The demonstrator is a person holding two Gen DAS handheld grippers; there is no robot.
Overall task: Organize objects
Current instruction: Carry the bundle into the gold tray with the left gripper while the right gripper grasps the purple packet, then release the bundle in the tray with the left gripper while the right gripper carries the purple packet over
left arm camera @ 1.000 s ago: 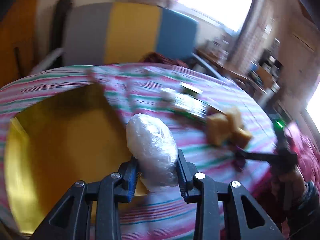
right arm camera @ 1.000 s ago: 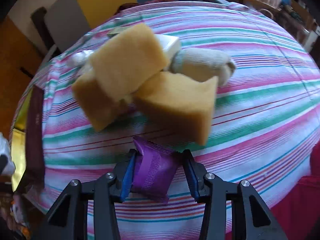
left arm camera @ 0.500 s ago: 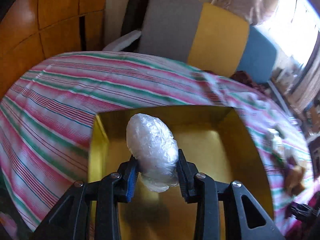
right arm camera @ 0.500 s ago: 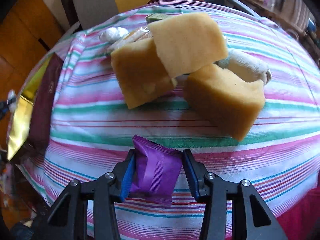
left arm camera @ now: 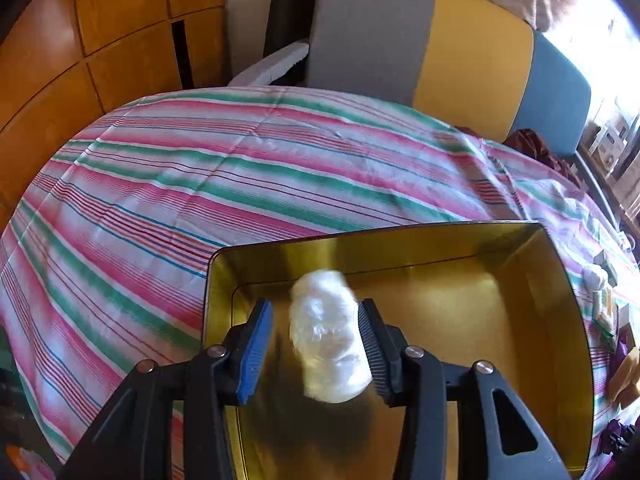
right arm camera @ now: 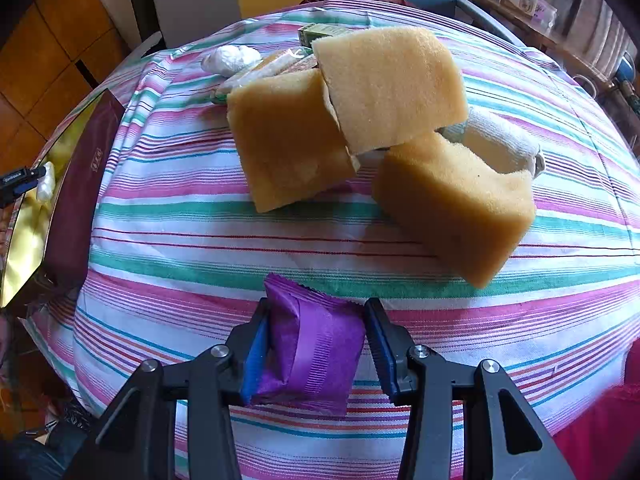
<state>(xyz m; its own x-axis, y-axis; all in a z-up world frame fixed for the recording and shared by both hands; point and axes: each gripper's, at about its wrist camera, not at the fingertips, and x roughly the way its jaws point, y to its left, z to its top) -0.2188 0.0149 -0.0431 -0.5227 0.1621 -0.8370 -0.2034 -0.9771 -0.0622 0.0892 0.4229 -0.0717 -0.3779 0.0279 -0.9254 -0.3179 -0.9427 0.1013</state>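
My left gripper (left arm camera: 316, 344) has just been opening over the gold tray (left arm camera: 560, 280); the plastic-wrapped white bundle (left arm camera: 326, 336) sits loose between the pads at lower centre, long axis running away from me. My right gripper (right arm camera: 314, 346) pinches the purple sachet (right arm camera: 312, 352) at lower centre, the tray far left.
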